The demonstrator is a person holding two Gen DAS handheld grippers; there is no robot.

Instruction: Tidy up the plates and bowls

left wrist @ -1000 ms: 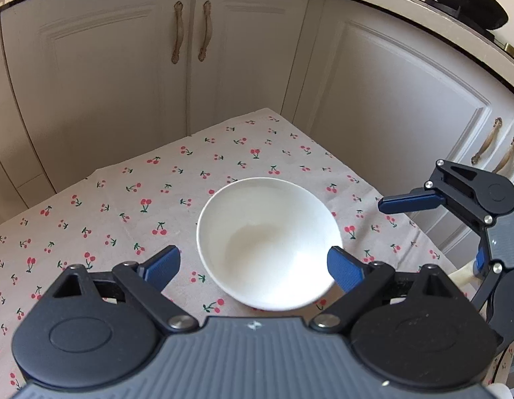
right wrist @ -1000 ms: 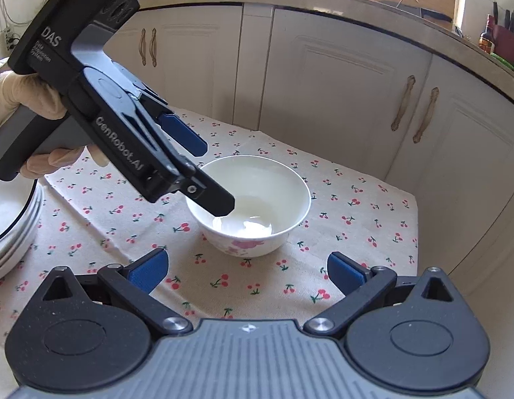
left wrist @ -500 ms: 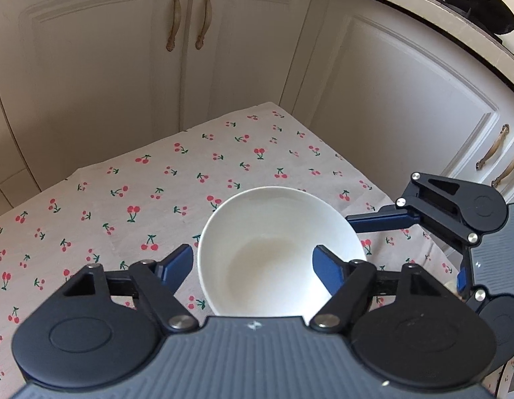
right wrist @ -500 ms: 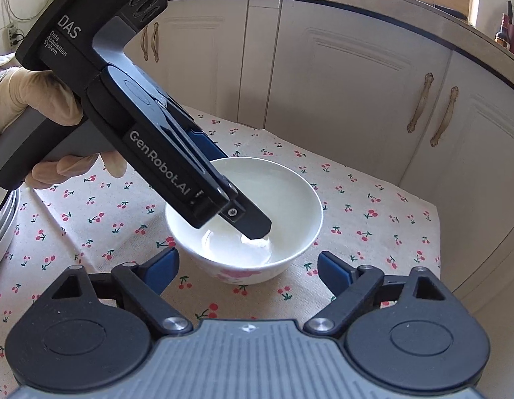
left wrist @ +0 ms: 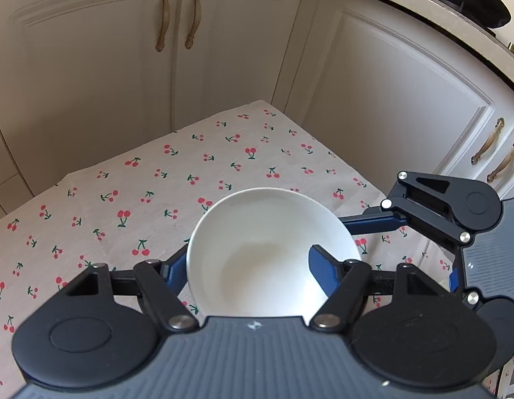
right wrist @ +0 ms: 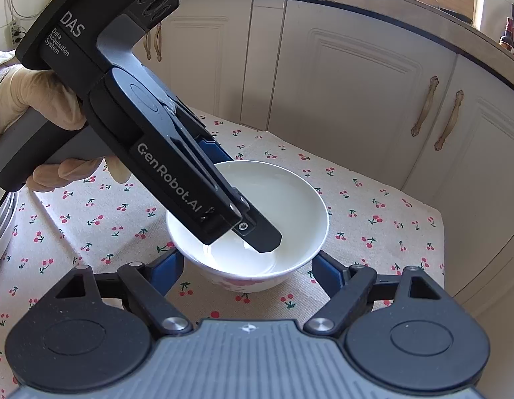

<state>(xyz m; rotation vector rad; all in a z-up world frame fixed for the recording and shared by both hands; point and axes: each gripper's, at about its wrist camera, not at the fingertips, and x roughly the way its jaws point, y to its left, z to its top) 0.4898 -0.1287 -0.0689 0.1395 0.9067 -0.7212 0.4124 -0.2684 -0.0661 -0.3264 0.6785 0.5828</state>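
Observation:
A white bowl [left wrist: 270, 249] with a pink flower on its side stands on the cherry-print tablecloth [left wrist: 140, 199]; it also shows in the right wrist view [right wrist: 283, 206]. My left gripper [left wrist: 247, 269] is open and straddles the bowl's rim: one finger [right wrist: 260, 232] is inside the bowl, the other [right wrist: 212, 149] is outside its left wall. My right gripper [right wrist: 247, 269] is open, just in front of the bowl at table height, fingers on either side of its base. It appears at the right of the left wrist view [left wrist: 373, 222].
A stack of white plates [right wrist: 1, 222] lies at the left edge of the table. White kitchen cabinets [left wrist: 373, 99] stand close behind and right of the table. The table's far corner [left wrist: 260, 103] and right edge [right wrist: 440, 219] are near the bowl.
Both grippers have moved in on the bowl. My left gripper has dropped over the rim and narrowed, one finger now inside. My right gripper has come closer to the bowl's base.

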